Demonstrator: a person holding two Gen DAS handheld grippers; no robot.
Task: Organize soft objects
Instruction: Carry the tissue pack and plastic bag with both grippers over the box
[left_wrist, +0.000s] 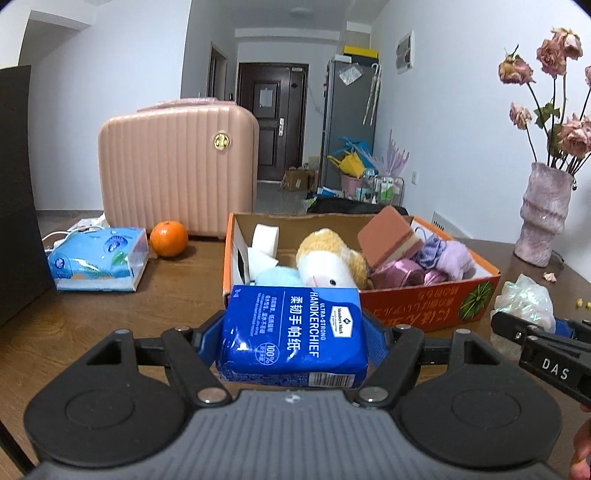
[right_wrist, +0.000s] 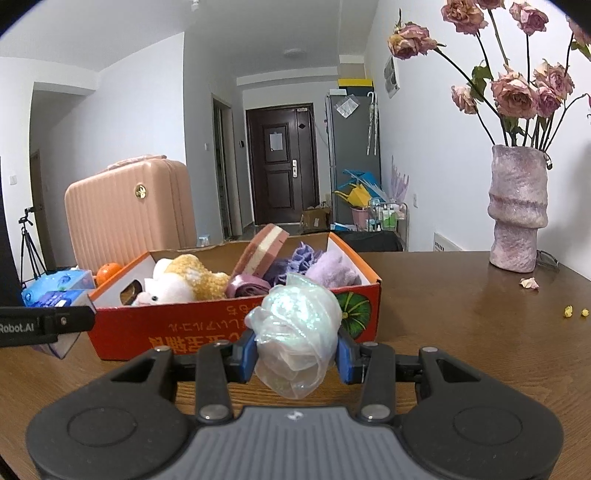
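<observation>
Blue and shiny, the soft plastic pack of paper handkerchiefs (left_wrist: 291, 332) is pinched in the left claw (left_wrist: 291, 345), with its long side running away toward the orange cardboard box (left_wrist: 417, 304). The box sits just past the pack, straight ahead and open on top. It looks like the pack needs to go forward over the near wall and down inside. The right claw (right_wrist: 297, 354) pinches a see-through shimmery scrunched puff (right_wrist: 295, 328) and also faces the box. Both hands seem about as close. Inside the box are a fluffy white and yellow toy (left_wrist: 325, 262), a brown sponge (left_wrist: 388, 236) and purple cloths (left_wrist: 443, 256). Everything rests on a brown wooden surface (left_wrist: 177, 295). Farther off stand a pink ribbed suitcase (left_wrist: 177, 166), an orange fruit (left_wrist: 168, 238), a light blue tissue pack (left_wrist: 98, 258) and a pink vase of dried roses (right_wrist: 517, 210).
</observation>
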